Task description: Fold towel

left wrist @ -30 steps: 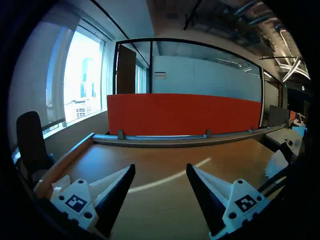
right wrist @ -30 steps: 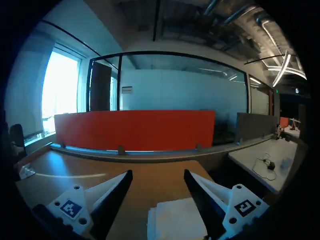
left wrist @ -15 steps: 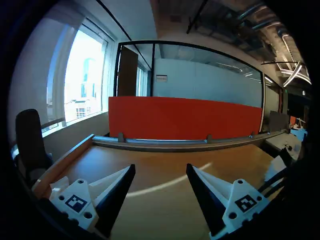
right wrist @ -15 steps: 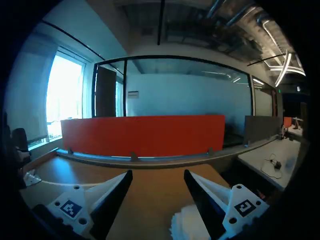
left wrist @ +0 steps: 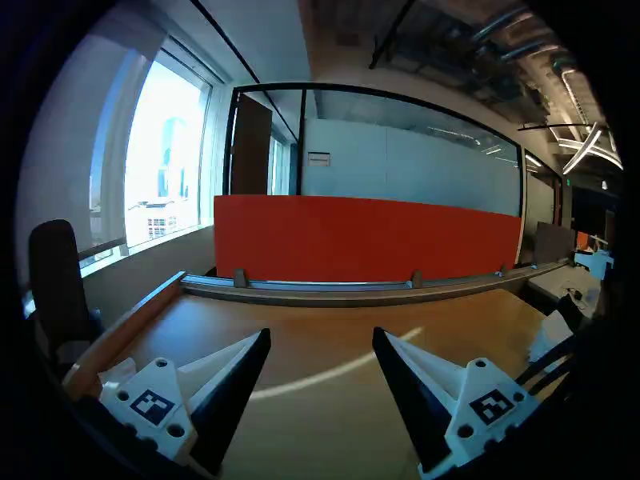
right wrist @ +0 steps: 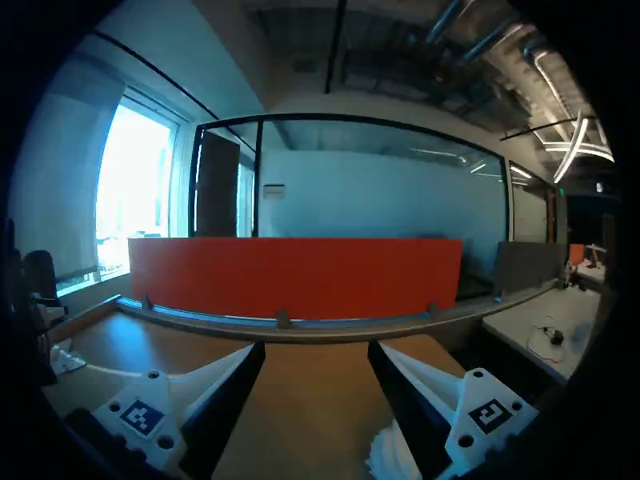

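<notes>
Jaws are gaping apart on left gripper [left wrist: 320, 360] and right gripper [right wrist: 316, 376] above the brown wooden table [left wrist: 336, 416], white folded towel [right wrist: 388, 458] peeking by the right gripper's finger.

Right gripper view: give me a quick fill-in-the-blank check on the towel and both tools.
The right tool is ___, gripping nothing.
The folded towel near one of its fingers is ___ in colour.
The left tool is ___ above the desk.
Missing words: open; white; open.
</notes>
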A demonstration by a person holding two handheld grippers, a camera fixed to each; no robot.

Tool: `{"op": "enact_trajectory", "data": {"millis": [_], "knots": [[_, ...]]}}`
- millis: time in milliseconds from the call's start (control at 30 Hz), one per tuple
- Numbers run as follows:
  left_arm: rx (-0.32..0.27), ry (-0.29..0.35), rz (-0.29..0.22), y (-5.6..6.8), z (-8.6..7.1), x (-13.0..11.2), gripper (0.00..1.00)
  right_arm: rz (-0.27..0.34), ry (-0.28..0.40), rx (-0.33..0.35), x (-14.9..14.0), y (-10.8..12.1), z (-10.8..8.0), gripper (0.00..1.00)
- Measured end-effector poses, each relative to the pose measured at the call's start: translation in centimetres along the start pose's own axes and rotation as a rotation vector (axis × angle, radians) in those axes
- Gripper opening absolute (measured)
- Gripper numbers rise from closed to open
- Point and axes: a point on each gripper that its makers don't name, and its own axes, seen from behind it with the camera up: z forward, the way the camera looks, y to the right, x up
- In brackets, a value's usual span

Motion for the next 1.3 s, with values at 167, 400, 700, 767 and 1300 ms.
{"op": "enact_trajectory", "data": {"millis": [167, 400, 700, 767, 1300], "knots": [[-0.020, -0.004, -0.018, 0.4, 0.2, -0.5, 0.94, -0.002, -0.009, 0.007, 0.2, -1.0, 0.2, 0.99], [0.006, 0.021, -0.026, -0.7, 0.3, -0.9, 0.94, -0.009, -0.024, 0.013, -0.1, -1.8, 0.3, 1.00], [0.054, 0.048, -0.035, -2.5, 0.6, -3.9, 0.94, 0.029, -0.005, 0.009, 0.3, -2.4, 0.1, 1.00], [0.057, 0.055, -0.033, -2.7, 0.6, -4.5, 0.94, 0.038, -0.005, 0.005, 0.2, -2.3, 0.1, 1.00], [0.093, 0.113, -0.027, -4.1, 0.5, -9.9, 0.94, 0.038, 0.030, -0.006, -1.8, -2.0, 0.0, 0.99]]}}
